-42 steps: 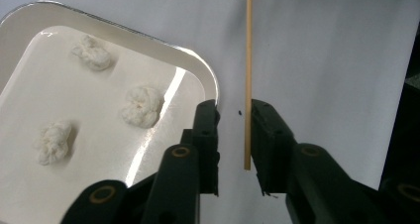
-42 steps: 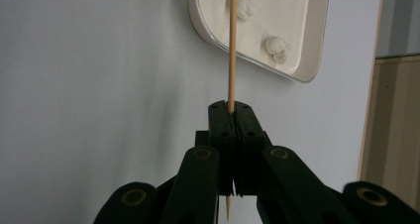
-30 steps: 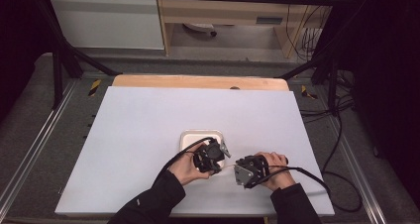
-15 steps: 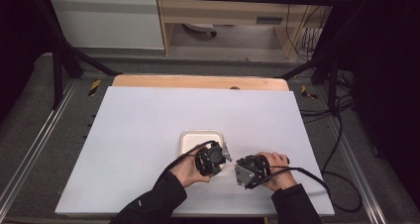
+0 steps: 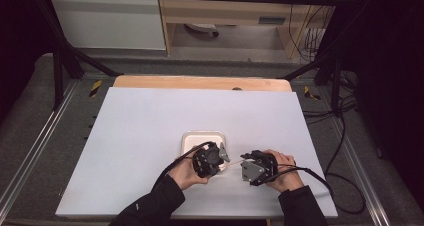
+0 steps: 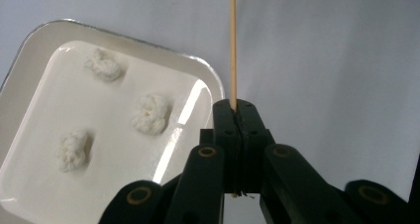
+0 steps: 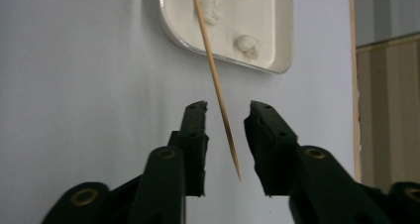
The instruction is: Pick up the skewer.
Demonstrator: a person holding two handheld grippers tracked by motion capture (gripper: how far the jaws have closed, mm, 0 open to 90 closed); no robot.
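Note:
A thin wooden skewer (image 6: 232, 45) sticks out from my left gripper (image 6: 234, 107), whose jaws are shut on its lower end. Beside it lies a white tray (image 6: 114, 149) with three white lumps (image 6: 150, 114). In the right gripper view the skewer's pointed end (image 7: 225, 120) hangs between the jaws of my right gripper (image 7: 228, 107), which have just been opening and stand clear of it on both sides. In the high view the left gripper (image 5: 216, 161) and right gripper (image 5: 246, 167) face each other just in front of the tray (image 5: 190, 138).
The white tabletop (image 5: 150, 121) spreads wide to the left and behind the tray. A wooden strip (image 5: 200, 82) runs along its far edge. Black cables (image 5: 320, 178) trail from the right gripper off the table's right side.
Both hands have stayed almost where they were, close together in front of the tray.

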